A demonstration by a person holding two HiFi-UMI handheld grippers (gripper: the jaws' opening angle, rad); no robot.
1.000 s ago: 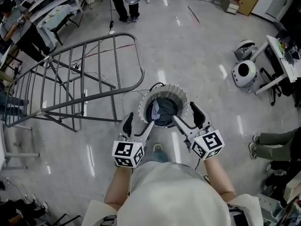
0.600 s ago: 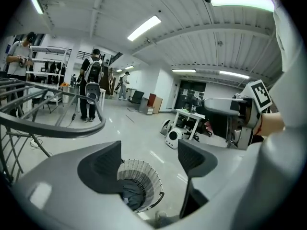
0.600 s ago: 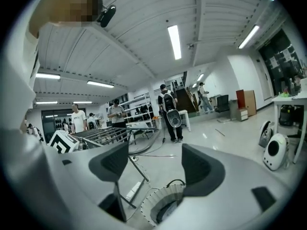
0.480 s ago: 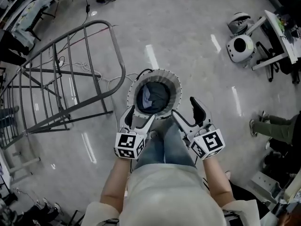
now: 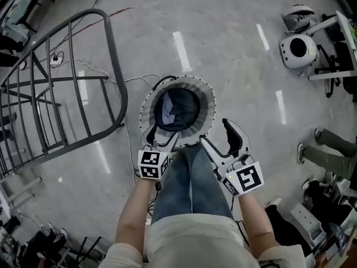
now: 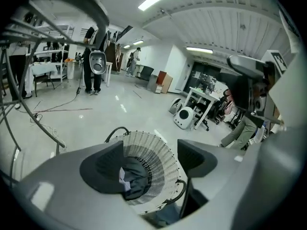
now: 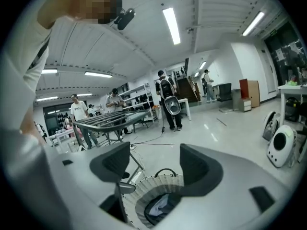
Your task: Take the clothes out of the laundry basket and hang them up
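- Grey jaws on the left gripper [image 6: 148,163] stand wide apart with nothing between them, hovering right over the near rim of the laundry basket [image 5: 205,96].
- The right gripper [image 7: 153,166] is wide too, but its jaws are closing a little, on nothing but air, just off the basket's near right edge.
- The clothes [image 5: 183,106] all sit down inside the basket: a dark bundle with a pale bluish piece [image 5: 167,115] on its left side.
- My read is that this is the reach-in for a first grab. I'd keep the jaws wide until the pads straddle a top fold of the dark fabric, then pinch.
- That basket looks light and floppy, so pull straight up or it may tip.
- The drying rack [image 5: 67,82] stands close by on the left, so it's a short carry.
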